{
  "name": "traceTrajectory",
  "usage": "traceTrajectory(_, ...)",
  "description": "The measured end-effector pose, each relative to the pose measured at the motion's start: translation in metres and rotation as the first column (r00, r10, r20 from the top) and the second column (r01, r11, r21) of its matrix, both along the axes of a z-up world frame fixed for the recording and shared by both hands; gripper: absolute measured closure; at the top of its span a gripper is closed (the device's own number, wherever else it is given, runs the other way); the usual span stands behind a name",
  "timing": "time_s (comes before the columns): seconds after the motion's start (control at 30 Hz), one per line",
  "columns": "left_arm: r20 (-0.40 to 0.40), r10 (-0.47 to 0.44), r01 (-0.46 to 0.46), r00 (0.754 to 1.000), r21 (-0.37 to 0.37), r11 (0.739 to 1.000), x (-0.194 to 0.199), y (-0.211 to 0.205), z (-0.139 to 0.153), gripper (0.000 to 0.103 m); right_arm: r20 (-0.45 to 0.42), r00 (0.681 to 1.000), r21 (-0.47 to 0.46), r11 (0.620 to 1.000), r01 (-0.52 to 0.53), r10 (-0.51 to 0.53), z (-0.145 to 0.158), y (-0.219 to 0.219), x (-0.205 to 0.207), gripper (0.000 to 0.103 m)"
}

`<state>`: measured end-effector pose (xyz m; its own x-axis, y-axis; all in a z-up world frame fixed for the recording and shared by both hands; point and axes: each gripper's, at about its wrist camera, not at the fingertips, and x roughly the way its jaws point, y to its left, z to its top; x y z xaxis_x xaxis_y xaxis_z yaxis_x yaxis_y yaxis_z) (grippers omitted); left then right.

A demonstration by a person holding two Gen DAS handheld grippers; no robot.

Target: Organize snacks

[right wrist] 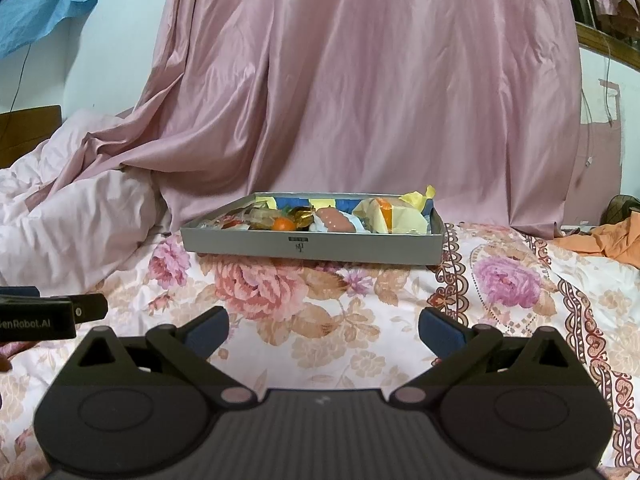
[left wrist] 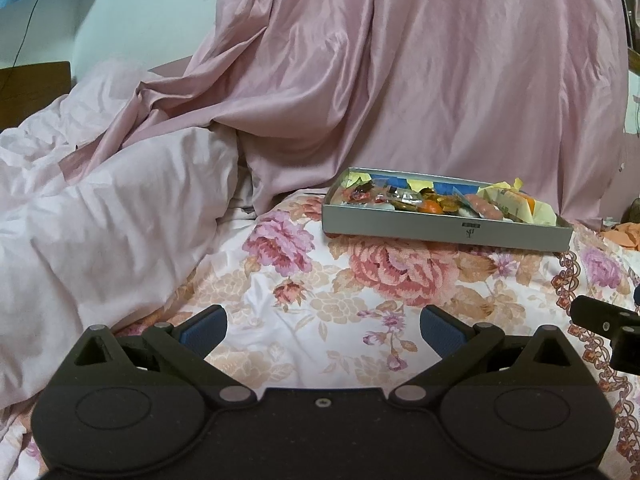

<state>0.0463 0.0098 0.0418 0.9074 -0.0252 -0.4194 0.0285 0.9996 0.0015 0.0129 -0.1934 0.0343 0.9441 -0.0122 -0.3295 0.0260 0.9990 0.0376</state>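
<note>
we hold both tools low over the floral bedspread (right wrist: 304,344), the left gripper (left wrist: 322,326) and the right gripper (right wrist: 324,326) each spread wide with nothing between the blue pads. the snacks (right wrist: 320,218) lie in the shallow grey box (right wrist: 312,246) on the far side of the spread, straight ahead of the right tool and far right of the left one: small wrapped sweets at its left end, a pink pack in the middle, yellow and orange packets at the right. whether that grouping is finished or awaits sorting we cannot tell. any reach should come in over the near wall from above, taking one wrapper at a time, since the soft bedding could let the box tip. the pink curtain (right wrist: 360,100) hangs just behind, a rumpled pale duvet (left wrist: 100,208) lies left, orange cloth (right wrist: 616,240) far right.
</note>
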Motion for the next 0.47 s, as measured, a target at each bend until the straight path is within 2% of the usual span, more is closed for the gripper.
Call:
traceTrajectory(0.2, -0.02, -0.003, 0.002, 1.0, -0.065, 0.998, 0.0006, 0.005, -0.0006, 0.001, -0.007, 1.0, -0.001, 1.0, -0.002, 0.002, -0.0009, 0.0011, 0.0005, 0.0)
traceTrajectory(0.47, -0.021, 0.019, -0.021, 1.0, -0.053, 0.998, 0.0026, 0.0078, -0.0011, 0.001, -0.014, 1.0, -0.004, 1.0, -0.004, 0.004, -0.0014, 0.0029, 0.0013, 0.0)
